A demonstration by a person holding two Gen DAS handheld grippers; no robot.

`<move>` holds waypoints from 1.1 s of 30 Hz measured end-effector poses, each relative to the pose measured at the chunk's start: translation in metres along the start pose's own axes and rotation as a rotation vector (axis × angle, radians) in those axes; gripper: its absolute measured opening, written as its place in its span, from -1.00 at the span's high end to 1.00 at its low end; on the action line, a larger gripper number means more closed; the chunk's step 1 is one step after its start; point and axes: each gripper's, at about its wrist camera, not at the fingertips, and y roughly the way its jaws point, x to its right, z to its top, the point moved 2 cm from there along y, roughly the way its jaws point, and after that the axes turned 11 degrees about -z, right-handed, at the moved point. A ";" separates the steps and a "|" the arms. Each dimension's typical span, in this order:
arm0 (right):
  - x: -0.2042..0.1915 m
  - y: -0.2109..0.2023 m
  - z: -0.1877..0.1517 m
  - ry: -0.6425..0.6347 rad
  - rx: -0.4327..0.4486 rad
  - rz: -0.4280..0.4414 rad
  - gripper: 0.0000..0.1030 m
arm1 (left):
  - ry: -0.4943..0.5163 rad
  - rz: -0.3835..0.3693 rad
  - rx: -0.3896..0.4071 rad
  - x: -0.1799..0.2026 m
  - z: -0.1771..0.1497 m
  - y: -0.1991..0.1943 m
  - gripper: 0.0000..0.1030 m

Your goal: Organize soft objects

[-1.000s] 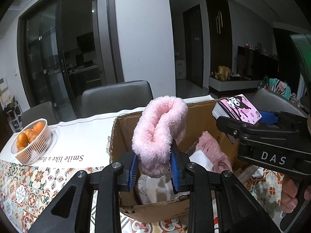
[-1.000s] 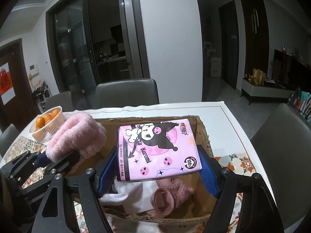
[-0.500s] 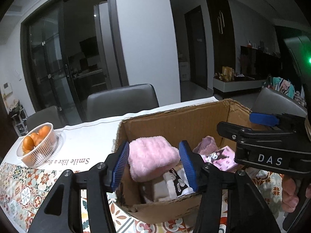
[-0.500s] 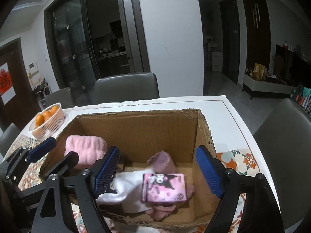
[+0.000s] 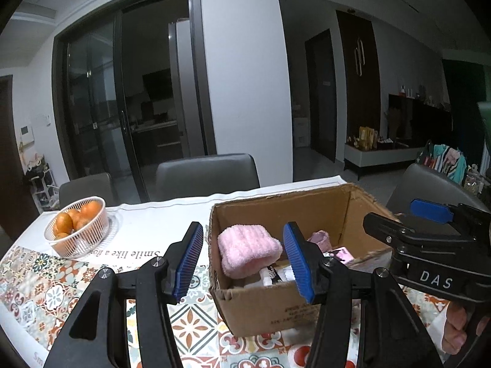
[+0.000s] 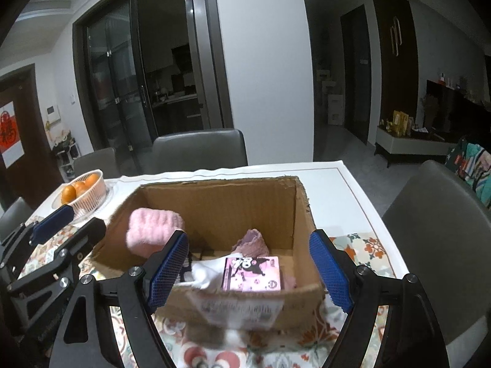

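- The left hand-held gripper [image 5: 245, 260] hangs tilted downward at the near left corner of the open brown cardboard box [image 5: 276, 312], its blue-padded jaws parted and gripping nothing.
- The right hand-held gripper [image 6: 248, 270] points down over the box's near wall, jaws spread wide and empty.
- The fluffy pink folded cloth [image 6: 152, 230] lies inside the box at its left.
- The pink cartoon-printed tissue pack [image 6: 253, 273] rests near the front, beside a mauve knitted piece [image 6: 251, 242].
- The box stands on the patterned worktop [image 5: 46, 291].
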 end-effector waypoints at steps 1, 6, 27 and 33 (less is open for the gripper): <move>0.001 -0.006 -0.001 0.002 0.007 -0.003 -0.60 | 0.002 0.003 0.006 0.000 0.000 -0.006 -0.06; 0.006 -0.040 -0.006 0.012 0.029 -0.001 -0.60 | 0.009 0.018 0.042 0.009 0.002 -0.041 -0.13; 0.029 -0.170 -0.058 -0.002 0.099 -0.027 -0.60 | -0.008 0.071 0.126 0.049 -0.025 -0.166 -0.44; 0.038 -0.201 -0.077 0.000 0.111 -0.035 -0.61 | -0.018 0.070 0.114 0.060 -0.045 -0.195 -0.53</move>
